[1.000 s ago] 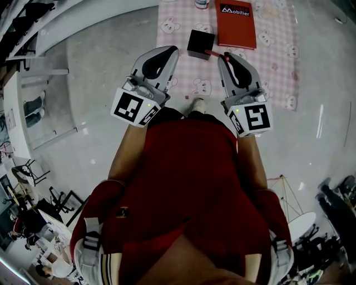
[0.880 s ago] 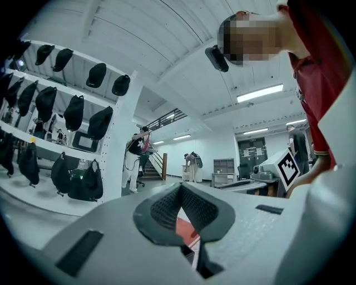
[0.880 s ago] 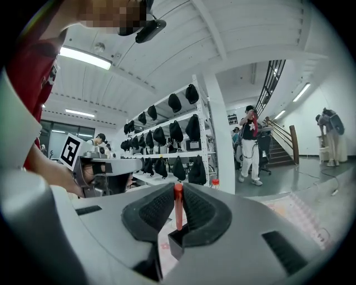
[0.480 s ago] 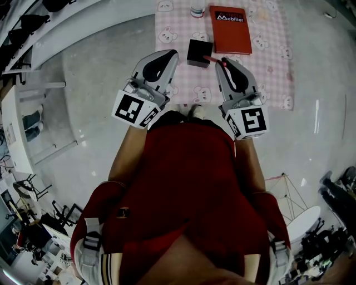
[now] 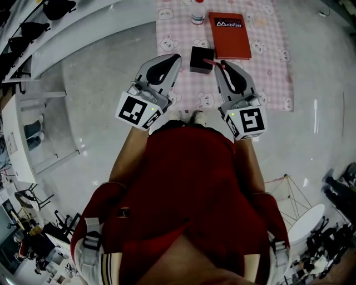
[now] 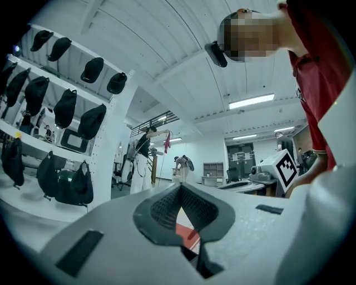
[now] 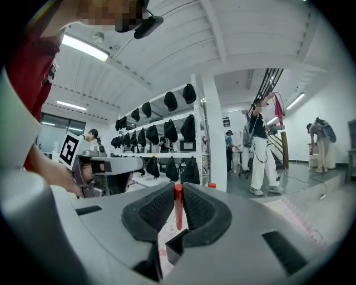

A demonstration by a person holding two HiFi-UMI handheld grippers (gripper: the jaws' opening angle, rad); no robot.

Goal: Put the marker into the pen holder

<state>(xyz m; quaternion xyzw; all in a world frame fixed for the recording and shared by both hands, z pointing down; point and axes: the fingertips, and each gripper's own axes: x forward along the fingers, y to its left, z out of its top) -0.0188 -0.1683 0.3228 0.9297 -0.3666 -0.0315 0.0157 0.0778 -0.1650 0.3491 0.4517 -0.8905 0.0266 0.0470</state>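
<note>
Grey glossy floor (image 5: pixel 100 72) lies below us, with a pink checked cloth (image 5: pixel 267 50) spread on it. On the cloth stand a black square holder (image 5: pixel 199 55), a red notebook (image 5: pixel 229 34) just beyond it, and a small bottle (image 5: pixel 197 12) at the far edge. We hold both grippers out level above the cloth's near edge, one on each side of the holder. Our right gripper (image 5: pixel 222 63) has its jaws closed on a red marker (image 5: pixel 213 62). In the right gripper view the marker (image 7: pixel 178 206) stands clamped between the dark ribbed pads, with a corner of the holder (image 7: pixel 173 247) showing just beneath it. From above, the marker's free end reaches over the holder's near right part, and we cannot tell whether it touches. Our left gripper (image 5: pixel 173 55) is closed and holds nothing, its pads meeting at their tips (image 6: pixel 181 186). White shelves (image 7: pixel 167 156) hung with black bags stand in the room behind.
</note>
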